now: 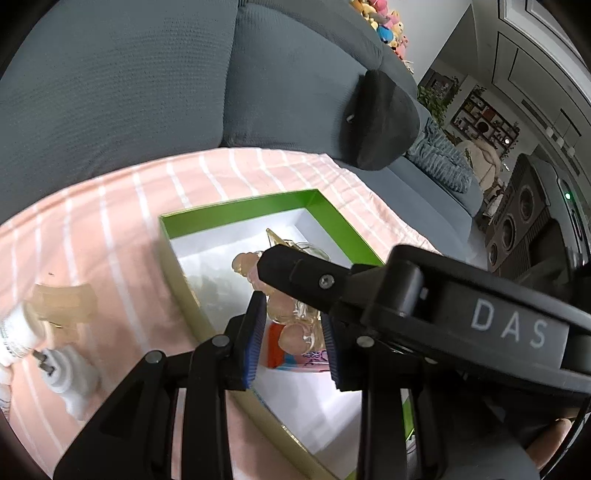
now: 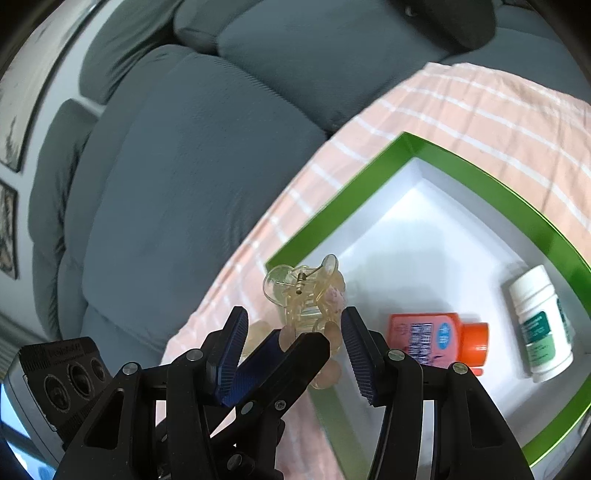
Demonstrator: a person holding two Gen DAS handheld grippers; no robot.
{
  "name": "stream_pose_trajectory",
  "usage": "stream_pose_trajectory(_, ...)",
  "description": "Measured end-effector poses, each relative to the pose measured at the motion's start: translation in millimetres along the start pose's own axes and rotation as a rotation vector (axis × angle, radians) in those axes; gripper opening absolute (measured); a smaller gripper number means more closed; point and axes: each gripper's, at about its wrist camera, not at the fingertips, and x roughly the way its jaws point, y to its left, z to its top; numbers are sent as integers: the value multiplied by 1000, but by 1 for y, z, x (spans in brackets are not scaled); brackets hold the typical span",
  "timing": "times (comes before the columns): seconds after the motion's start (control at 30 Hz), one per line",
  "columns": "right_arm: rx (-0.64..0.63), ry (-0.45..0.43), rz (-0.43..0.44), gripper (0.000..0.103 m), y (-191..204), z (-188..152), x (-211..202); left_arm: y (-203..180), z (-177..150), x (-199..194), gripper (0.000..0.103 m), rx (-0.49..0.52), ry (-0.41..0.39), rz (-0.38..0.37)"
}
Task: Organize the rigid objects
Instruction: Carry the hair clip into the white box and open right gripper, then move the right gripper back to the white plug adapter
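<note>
Left wrist: striped cloth (image 1: pixel 110 229) beside sofa (image 1: pixel 147 92)

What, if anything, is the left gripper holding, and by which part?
The left gripper pinches the translucent hair clip at its toothed end, away from the spring hinge.

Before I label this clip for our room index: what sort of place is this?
Most likely a home living room. A grey-blue sofa takes up the background, soft toys sit along its back, and a wall shelf with plants stands further off. The green-rimmed box rests on a pink striped cloth.
</note>
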Motion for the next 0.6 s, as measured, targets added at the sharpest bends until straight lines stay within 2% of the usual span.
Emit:
stream_pose_trajectory(0.37,84,8,-82,56,-22,3,6,5,-7,21,27,-64,53,-38)
stream_pose_trajectory(0.47,85,-1,-107,56,-24,3,4,8,-9,17,30,-71,56,-22)
stream_pose_trajectory(0.6,76,-29,-136,56,-21,2,-2,14,-8,3,45,-90,22,-24)
